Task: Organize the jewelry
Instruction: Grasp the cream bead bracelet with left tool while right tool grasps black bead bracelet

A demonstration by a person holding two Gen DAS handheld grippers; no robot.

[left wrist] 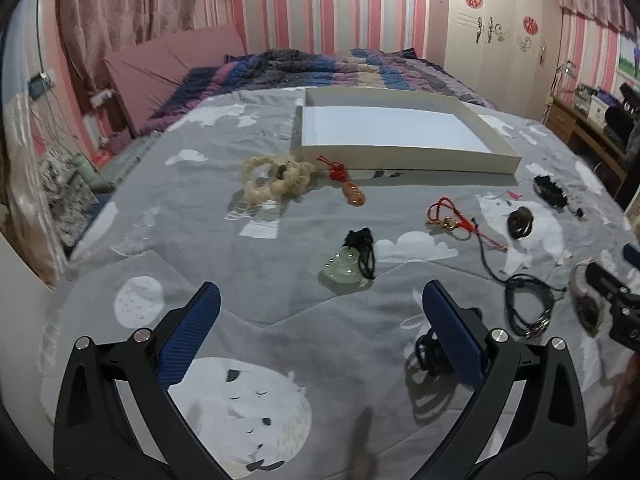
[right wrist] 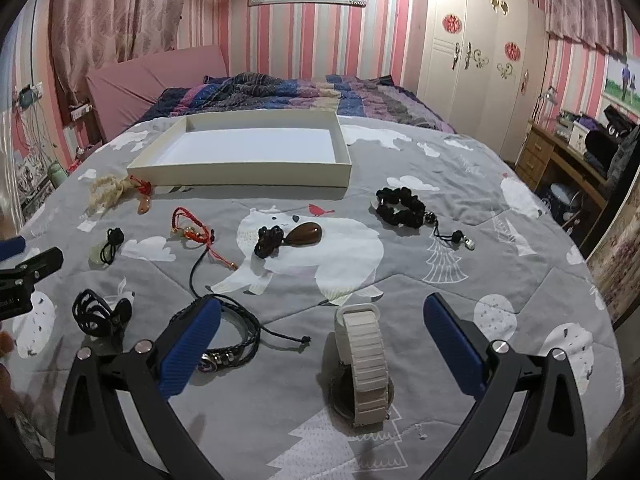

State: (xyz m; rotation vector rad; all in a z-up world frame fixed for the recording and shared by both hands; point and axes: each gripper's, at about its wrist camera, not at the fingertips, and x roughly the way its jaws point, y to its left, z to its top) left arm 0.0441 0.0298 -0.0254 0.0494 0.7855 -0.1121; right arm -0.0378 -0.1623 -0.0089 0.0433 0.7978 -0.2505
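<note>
Jewelry lies scattered on a grey printed bedspread in front of an empty white box (left wrist: 400, 130), also in the right wrist view (right wrist: 248, 148). My left gripper (left wrist: 320, 300) is open and empty, hovering just short of a pale green jade pendant on black cord (left wrist: 346, 266). My right gripper (right wrist: 322, 312) is open, low over a cream-strapped watch (right wrist: 366, 364) that sits between its fingers. Nearby lie a black braided bracelet (right wrist: 236, 336), a brown pendant (right wrist: 304, 234), a black bead bracelet (right wrist: 400, 206), a red cord bracelet (right wrist: 192, 224) and cream bead bracelets (left wrist: 272, 178).
A black hair clip (right wrist: 100, 314) lies at the left. An orange pendant on red cord (left wrist: 352, 192) lies by the box. A striped quilt (left wrist: 320, 68) is bunched behind the box. A wardrobe (right wrist: 476, 52) and a wooden desk (right wrist: 560, 160) stand to the right.
</note>
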